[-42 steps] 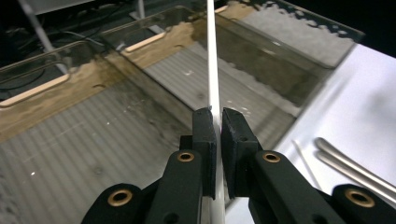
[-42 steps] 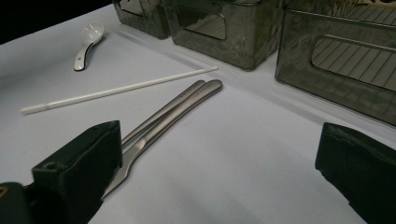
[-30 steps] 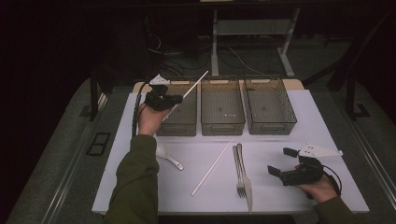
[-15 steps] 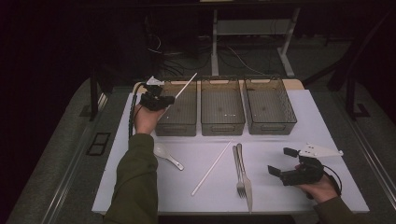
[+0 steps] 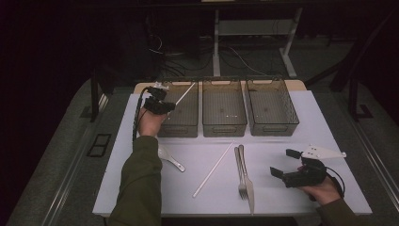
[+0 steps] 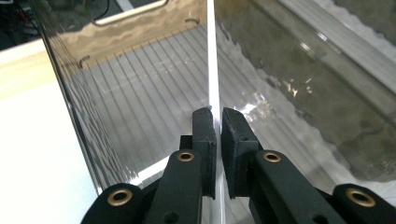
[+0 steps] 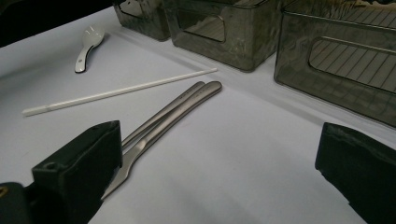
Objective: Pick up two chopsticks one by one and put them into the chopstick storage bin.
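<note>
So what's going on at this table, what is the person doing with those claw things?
A person is working with a hand-held claw in each hand. The left claw is shut on a thin white chopstick and holds it over the leftmost bin of three grey bins. The right claw rests open near the table's right edge, holding nothing. On the table lie a second white chopstick, a fork and knife side by side, and a white spoon.

Chopstick (image 5: 185, 93) over left bin (image 5: 181, 123)
</note>
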A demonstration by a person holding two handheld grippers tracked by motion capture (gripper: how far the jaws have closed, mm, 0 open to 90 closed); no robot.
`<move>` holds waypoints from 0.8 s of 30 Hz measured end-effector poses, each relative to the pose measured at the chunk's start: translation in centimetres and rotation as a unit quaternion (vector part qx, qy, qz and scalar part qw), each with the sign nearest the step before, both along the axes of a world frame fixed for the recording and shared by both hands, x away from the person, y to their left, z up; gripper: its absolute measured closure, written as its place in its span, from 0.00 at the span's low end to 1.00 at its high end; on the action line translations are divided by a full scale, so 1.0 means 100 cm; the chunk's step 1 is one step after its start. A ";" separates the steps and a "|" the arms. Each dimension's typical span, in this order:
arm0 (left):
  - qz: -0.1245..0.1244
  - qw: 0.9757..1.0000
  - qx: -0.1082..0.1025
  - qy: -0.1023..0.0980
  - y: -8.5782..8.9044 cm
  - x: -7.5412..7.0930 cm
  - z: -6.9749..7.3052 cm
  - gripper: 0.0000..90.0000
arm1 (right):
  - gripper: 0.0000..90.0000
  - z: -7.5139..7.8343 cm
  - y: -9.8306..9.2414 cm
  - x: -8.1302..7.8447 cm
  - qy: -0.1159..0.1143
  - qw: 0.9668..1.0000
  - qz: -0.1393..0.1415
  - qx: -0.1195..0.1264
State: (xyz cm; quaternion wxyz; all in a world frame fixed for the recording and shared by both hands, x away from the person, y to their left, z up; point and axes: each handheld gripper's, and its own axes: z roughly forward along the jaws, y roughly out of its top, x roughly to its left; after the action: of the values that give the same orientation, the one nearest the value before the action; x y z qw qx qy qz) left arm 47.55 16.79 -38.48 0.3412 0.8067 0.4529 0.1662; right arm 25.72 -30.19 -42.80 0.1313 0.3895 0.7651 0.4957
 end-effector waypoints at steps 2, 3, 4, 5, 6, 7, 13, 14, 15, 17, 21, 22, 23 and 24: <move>0.004 1.000 0.000 0.004 0.001 0.000 -0.003 0.92 | 0.01 0.000 0.000 0.000 0.000 1.000 0.000 0.000; 0.007 1.000 0.000 0.006 0.001 0.000 -0.004 0.91 | 0.01 0.000 0.000 0.000 0.000 1.000 0.000 0.000; 0.007 1.000 0.000 0.007 0.001 0.000 -0.004 0.91 | 0.01 0.000 0.000 0.000 0.000 1.000 0.000 0.000; 0.006 1.000 0.000 0.005 0.001 0.000 -0.004 0.90 | 0.01 0.000 0.000 0.000 0.000 1.000 0.000 0.000; 0.005 1.000 -0.004 0.002 0.001 0.000 -0.003 0.88 | 0.01 0.000 0.000 0.000 0.000 1.000 -0.001 0.001; 0.004 1.000 -0.004 0.000 0.001 0.000 -0.002 0.84 | 0.01 0.000 0.000 0.000 0.000 1.000 -0.001 0.001; -0.003 1.000 -0.021 -0.019 -0.001 -0.003 0.005 0.79 | 0.01 0.000 0.000 0.000 0.000 1.000 -0.001 0.001; -0.005 1.000 -0.021 -0.019 -0.001 -0.004 0.006 0.77 | 0.01 0.000 0.000 0.000 0.000 1.000 -0.001 0.001; -0.006 1.000 -0.023 -0.020 -0.002 -0.004 0.007 0.76 | 0.01 0.000 0.000 0.000 0.000 1.000 -0.001 0.000; -0.011 0.999 -0.029 -0.025 -0.002 -0.006 0.010 0.71 | 0.01 0.000 0.000 0.000 -0.001 1.000 -0.002 0.001; -0.027 0.999 -0.037 -0.026 -0.003 -0.010 0.016 0.67 | 0.01 0.000 0.000 0.000 -0.001 1.000 -0.002 0.000; -0.028 0.998 -0.040 -0.026 -0.004 -0.012 0.017 0.66 | 0.01 0.000 0.000 0.000 -0.001 1.000 -0.002 0.000; -0.031 0.998 -0.040 -0.029 -0.004 -0.013 0.019 0.65 | 0.01 0.000 0.000 0.000 -0.001 1.000 -0.002 0.000; -0.034 0.998 -0.041 -0.031 -0.005 -0.015 0.021 0.64 | 0.01 0.000 0.000 0.000 -0.001 1.000 -0.002 0.000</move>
State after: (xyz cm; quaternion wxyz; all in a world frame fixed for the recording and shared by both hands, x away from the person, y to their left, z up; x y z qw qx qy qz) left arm 46.07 16.31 -36.43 0.3933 0.8012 0.4213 0.1608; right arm 25.71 -30.20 -42.79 0.1330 0.3903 0.7643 0.4958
